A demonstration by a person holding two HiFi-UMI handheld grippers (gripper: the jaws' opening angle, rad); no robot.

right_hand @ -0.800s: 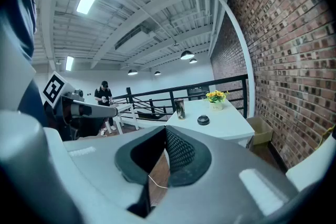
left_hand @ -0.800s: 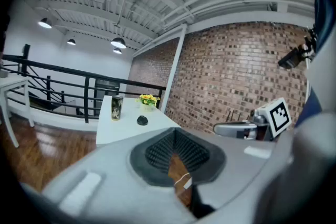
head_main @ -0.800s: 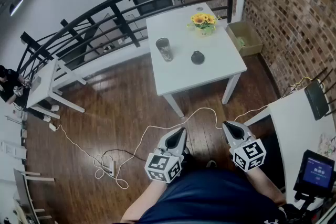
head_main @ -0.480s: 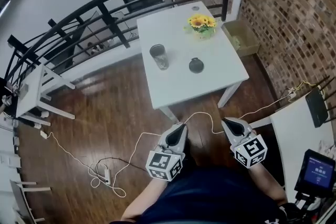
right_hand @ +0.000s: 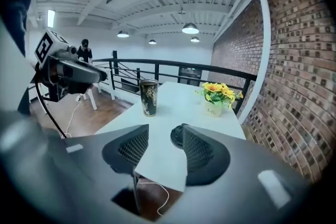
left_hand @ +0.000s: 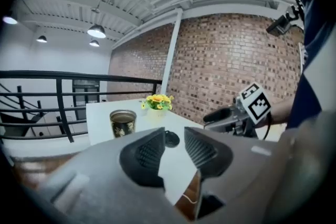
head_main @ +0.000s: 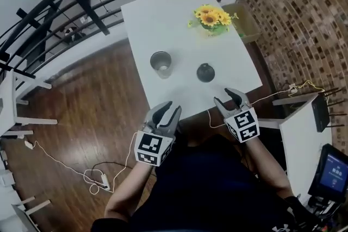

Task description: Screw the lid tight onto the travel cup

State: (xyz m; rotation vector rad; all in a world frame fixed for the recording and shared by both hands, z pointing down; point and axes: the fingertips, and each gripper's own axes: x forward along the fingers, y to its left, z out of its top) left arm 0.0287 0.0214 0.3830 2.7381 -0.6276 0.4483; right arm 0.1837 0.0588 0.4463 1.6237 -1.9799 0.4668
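The travel cup (head_main: 161,64) stands upright with its mouth open on the white table (head_main: 163,13), toward the near left. Its dark lid (head_main: 205,72) lies flat on the tabletop to the right of the cup, clearly apart from it. A small pot of yellow flowers (head_main: 209,19) sits farther back on the right.

I hold both grippers off the near edge of the table, short of both things. My left gripper (head_main: 166,110) hangs over the wooden floor (head_main: 103,100) with its jaws a narrow gap apart and empty; in its own view the cup (left_hand: 123,123) and lid (left_hand: 171,138) lie beyond the tips. My right gripper (head_main: 227,97) is at the table's near right corner, jaws somewhat wider and also empty, the lid (right_hand: 177,135) just past them. A black railing (head_main: 65,2) runs along the far left and a brick wall (head_main: 293,19) stands to the right.
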